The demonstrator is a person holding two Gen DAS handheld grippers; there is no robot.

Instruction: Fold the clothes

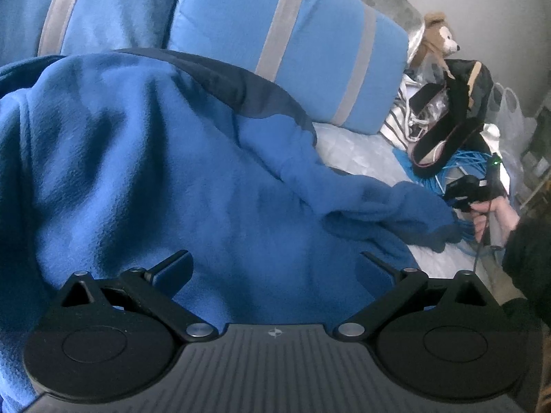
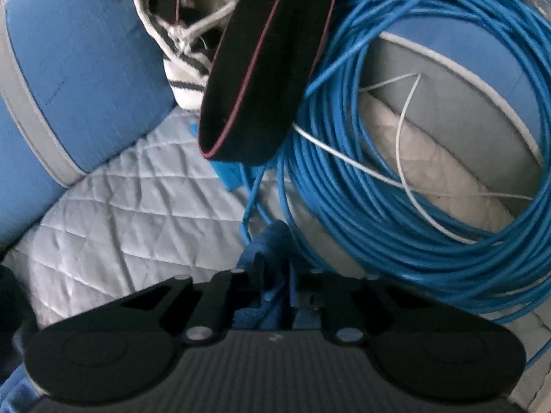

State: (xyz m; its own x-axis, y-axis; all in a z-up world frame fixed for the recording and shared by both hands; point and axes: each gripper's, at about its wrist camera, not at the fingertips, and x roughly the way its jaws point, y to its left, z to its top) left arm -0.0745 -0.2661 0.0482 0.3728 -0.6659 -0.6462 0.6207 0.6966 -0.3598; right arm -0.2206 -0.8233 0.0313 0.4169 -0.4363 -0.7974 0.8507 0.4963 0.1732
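Blue fleece garment (image 1: 155, 172) heaped on the quilted bed (image 1: 354, 155); right tool (image 2: 273, 275) pinches its sleeve end beside the coiled blue cable (image 2: 396, 206), which may snag. Left tool (image 1: 275, 265) hovers spread, holding nothing.

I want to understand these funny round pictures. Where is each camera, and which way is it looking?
Left wrist view: sits on the left tongs, open over the blue fleece; the person's right hand shows far right.
Right wrist view: sits on the right tongs, shut on a fleece edge, facing the blue cable coil.
Shared: fleece, cable, striped cushion, black strap.
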